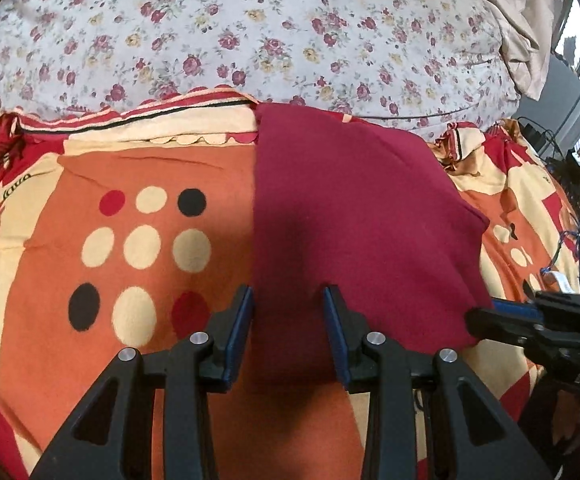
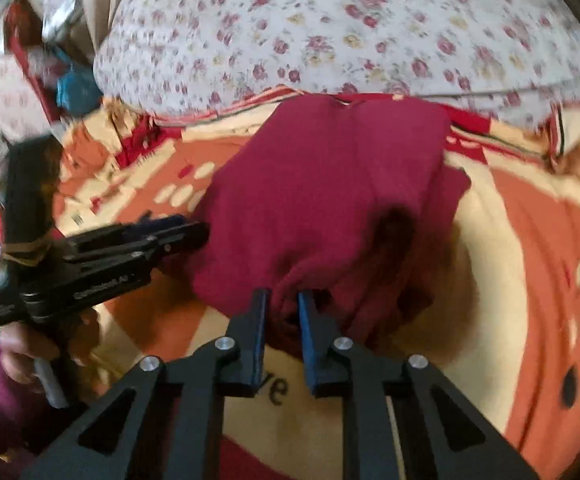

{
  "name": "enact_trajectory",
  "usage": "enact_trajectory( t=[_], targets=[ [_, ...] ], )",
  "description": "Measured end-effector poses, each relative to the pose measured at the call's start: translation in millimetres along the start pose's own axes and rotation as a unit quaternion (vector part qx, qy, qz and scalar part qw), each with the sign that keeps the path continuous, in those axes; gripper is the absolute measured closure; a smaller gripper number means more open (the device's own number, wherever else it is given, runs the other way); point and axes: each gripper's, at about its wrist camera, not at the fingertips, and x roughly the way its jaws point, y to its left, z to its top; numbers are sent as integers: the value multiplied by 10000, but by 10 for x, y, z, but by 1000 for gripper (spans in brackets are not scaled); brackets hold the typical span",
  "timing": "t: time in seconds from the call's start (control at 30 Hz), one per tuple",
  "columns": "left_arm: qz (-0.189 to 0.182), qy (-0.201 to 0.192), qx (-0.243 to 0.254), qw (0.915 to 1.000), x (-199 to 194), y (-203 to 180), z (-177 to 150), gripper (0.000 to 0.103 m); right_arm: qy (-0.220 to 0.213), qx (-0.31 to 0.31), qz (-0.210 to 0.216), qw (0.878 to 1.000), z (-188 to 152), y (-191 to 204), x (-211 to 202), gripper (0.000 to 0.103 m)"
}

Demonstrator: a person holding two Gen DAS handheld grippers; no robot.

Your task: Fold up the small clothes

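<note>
A maroon garment (image 1: pixel 354 208) lies on the patterned bedspread, folded with a straight left edge. My left gripper (image 1: pixel 289 294) is open, its jaws astride the garment's near left part, holding nothing. In the right wrist view the garment (image 2: pixel 322 192) is bunched and lifted at its near edge. My right gripper (image 2: pixel 283 298) is shut on that near edge. The right gripper also shows in the left wrist view (image 1: pixel 490 314) at the garment's right corner. The left gripper shows in the right wrist view (image 2: pixel 194 230) at the garment's left side.
The orange, cream and red bedspread (image 1: pixel 138 248) with dots covers the bed. A floral pillow (image 1: pixel 250 36) lies behind the garment. Cables and devices (image 1: pixel 570 184) sit at the right edge. Clutter (image 2: pixel 50 60) lies at the far left in the right wrist view.
</note>
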Motion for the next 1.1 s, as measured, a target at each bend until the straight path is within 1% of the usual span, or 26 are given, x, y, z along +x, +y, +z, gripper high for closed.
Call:
enact_trajectory(
  t=[0.07, 0.13, 0.2, 0.3, 0.37, 0.4, 0.43, 0.47, 0.5, 0.53, 0.6, 0.7, 0.77, 0.8, 0.83, 0.87, 0.93, 0.97, 1.03, 1.1],
  targets=[
    [35, -75, -6, 10000, -19, -5, 8, 89, -78, 34, -8, 10000, -95, -35, -63, 91],
    [67, -110, 13, 9999, 0, -21, 19, 89, 111, 44, -203, 9997, -186, -97, 17, 93],
    [78, -73, 29, 9999, 32, -33, 13, 89, 161, 274, -98, 9994, -219, -173, 14, 93],
    [184, -124, 144, 9997, 38, -50, -16, 89, 56, 425, 143, 9990, -141, -185, -162, 93],
    [213, -141, 180, 9995, 46, -53, -15, 89, -100, 700, 233, 9972, -40, -248, -330, 89],
    [192, -134, 163, 9996, 60, -58, -9, 89, -214, 802, 221, 9963, 4, -280, -376, 80],
    [176, -129, 151, 9996, 70, -60, -6, 89, -410, 958, 183, 9944, 73, -339, -436, 67],
    [167, -131, 146, 9997, 77, -64, -4, 89, -543, 1079, 116, 9926, 132, -388, -459, 63],
    [178, -139, 151, 9996, 84, -75, -3, 89, -662, 1235, 4, 9901, 208, -453, -449, 53],
    [194, -150, 175, 9995, 88, -85, -6, 89, -693, 1372, -77, 9881, 289, -522, -388, 48],
    [240, -175, 246, 9993, 90, -104, -12, 89, -586, 1589, -202, 9853, 446, -629, -173, 48],
    [287, -209, 328, 9988, 92, -123, -21, 89, -372, 1687, -88, 9849, 586, -718, 197, 49],
    [312, -222, 355, 9986, 97, -130, -25, 89, -339, 1638, -166, 9858, 602, -713, 322, 65],
    [309, -224, 365, 9986, 95, -130, -24, 89, -416, 1521, -270, 9871, 604, -694, 316, 73],
    [299, -220, 371, 9986, 92, -131, -21, 89, -495, 1417, -344, 9881, 597, -660, 280, 78],
    [280, -218, 376, 9987, 90, -130, -18, 88, -591, 1243, -492, 9893, 585, -617, 223, 79],
    [268, -231, 401, 9986, 95, -142, -10, 85, -657, 1065, -749, 9893, 560, -611, 147, 81],
    [274, -233, 427, 9984, 104, -147, -8, 84, -646, 1048, -827, 9889, 540, -623, 153, 81],
    [284, -209, 446, 9984, 137, -153, -4, 83, -462, 1033, -1001, 9885, 480, -669, 291, 81],
    [275, -183, 414, 9986, 152, -141, -9, 83, -449, 1008, -1031, 9885, 448, -674, 316, 81]
  ],
)
